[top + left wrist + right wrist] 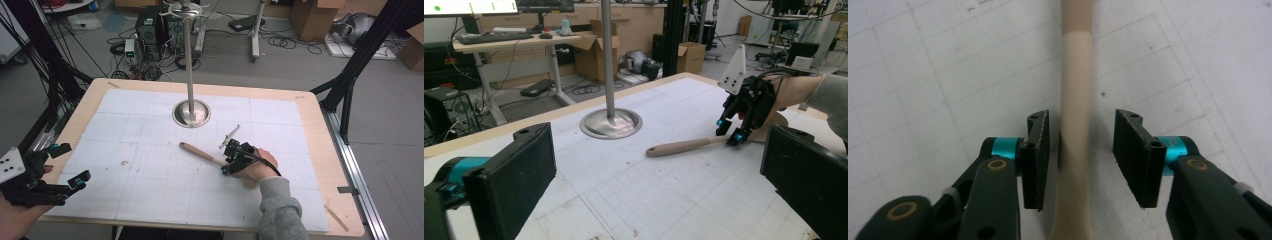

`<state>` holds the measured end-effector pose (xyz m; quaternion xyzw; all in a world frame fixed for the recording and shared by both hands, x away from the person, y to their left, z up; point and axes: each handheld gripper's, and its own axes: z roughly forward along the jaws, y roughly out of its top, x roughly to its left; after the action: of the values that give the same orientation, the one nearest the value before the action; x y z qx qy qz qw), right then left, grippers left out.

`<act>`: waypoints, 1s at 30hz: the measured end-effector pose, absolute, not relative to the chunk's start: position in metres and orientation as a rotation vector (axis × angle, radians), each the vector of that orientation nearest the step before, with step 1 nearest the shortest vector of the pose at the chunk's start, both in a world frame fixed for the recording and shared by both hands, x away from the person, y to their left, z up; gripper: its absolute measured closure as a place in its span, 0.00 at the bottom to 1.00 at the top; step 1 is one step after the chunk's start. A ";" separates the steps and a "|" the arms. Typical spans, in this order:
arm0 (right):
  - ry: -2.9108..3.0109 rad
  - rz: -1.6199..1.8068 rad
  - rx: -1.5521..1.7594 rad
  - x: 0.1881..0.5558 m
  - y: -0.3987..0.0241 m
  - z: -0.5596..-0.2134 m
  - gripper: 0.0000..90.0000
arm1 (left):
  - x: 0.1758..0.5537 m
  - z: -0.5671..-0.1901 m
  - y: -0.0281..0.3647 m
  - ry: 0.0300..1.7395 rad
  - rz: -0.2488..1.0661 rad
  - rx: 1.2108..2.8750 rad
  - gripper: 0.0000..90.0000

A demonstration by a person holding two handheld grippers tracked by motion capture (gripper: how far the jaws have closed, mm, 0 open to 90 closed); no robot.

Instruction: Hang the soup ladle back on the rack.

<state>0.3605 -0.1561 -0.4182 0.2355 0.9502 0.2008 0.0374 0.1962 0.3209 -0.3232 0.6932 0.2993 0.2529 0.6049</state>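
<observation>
Black two-jaw grippers [1080, 155] with teal collars, brass pivot rivets, white dotted plate [734, 70]; grey sleeve [280, 210].

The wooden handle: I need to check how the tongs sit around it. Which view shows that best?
The right gripper view: the wooden handle runs between the right tongs, pads either side with gaps showing. The high view shows the handle whole but small. The left gripper view shows it from the side, its end behind the tongs.

— Where are your right tongs [231, 161] now?

— Right of centre, low over the wooden-handled tool [202, 153] lying on the white mat [150, 185], at its right end.

— And your left tongs [67, 165]?

— Lower left, at the counter [330, 150] edge, jaws apart, nothing between them. The metal stand [191, 111] rises upper centre.
</observation>
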 end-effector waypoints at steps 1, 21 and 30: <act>2.911 0.622 0.725 0.361 -0.156 -0.418 0.69 | 0.196 -0.323 0.321 0.693 0.585 1.602 0.02; 2.855 0.745 0.691 0.350 -0.158 -0.402 0.86 | 0.197 -0.321 0.323 0.691 0.586 1.593 0.02; 2.750 0.940 0.735 0.346 -0.177 -0.383 0.86 | 0.199 -0.320 0.321 0.681 0.585 1.596 0.02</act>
<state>0.3460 -0.1773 -0.3834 0.2445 0.9150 0.3127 0.0720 0.1986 0.3208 -0.3202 0.6912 0.2949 0.2532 0.6093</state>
